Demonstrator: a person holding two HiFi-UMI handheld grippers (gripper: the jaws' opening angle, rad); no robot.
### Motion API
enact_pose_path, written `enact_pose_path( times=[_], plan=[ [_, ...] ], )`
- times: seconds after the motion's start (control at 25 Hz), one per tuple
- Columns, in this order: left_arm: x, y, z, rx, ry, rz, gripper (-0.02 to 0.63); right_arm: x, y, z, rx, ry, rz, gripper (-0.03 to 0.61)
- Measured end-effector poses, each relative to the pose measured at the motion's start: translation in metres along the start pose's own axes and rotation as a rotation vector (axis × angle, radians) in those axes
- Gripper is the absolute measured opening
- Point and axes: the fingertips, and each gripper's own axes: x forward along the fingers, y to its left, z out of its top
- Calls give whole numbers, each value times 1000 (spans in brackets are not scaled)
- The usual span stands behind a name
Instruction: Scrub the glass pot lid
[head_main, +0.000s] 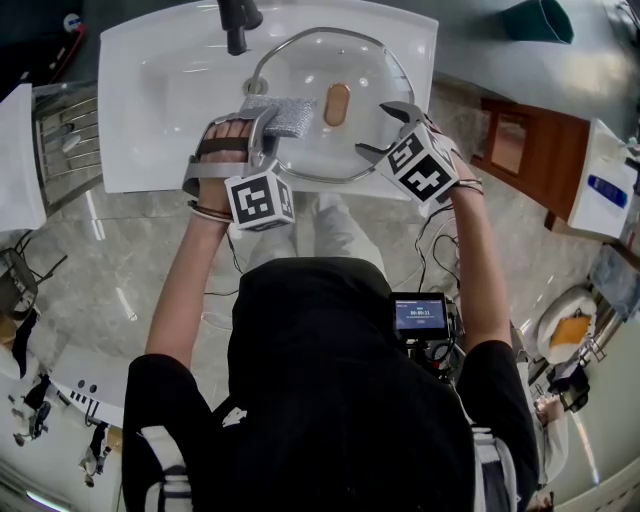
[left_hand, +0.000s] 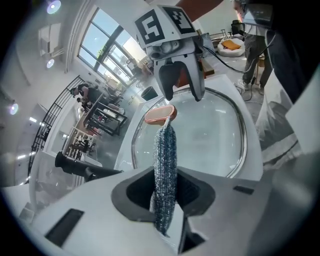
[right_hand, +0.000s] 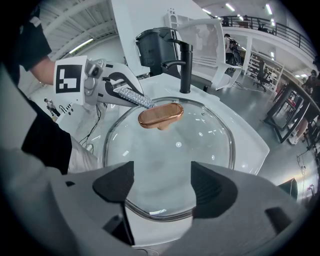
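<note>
1. Sink (head_main: 140, 120): a white basin. The lid lies in it, dome up.
2. Lid (head_main: 320, 70): clear glass with a metal rim. It is probably heavy, stiff and breakable, and slick if wet. It looks best steadied at the rim.
3. Right gripper (head_main: 375, 128): its jaws stand wide apart with the lid's edge between them, not clamped.
4. Left gripper (head_main: 262, 125): its jaws are closed on the scourer.
5. Scourer (head_main: 285, 115): a grey, glittery pad, likely soft and light. It is over the glass just beside the knob.
6. Knob (head_main: 337, 104): a copper-toned oval at the lid's centre. It would likely serve as a second hold.
</note>
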Motion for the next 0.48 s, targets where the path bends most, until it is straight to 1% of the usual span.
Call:
enact_pose_path(
  times=[0.2,0.48],
  plan=[
    [11,13,1,-25,-6,26,78,0,0,0,-1,0,0,336],
    [23,26,1,-25,-6,57,78,1,0,1,1,0,1,336]
  ],
)
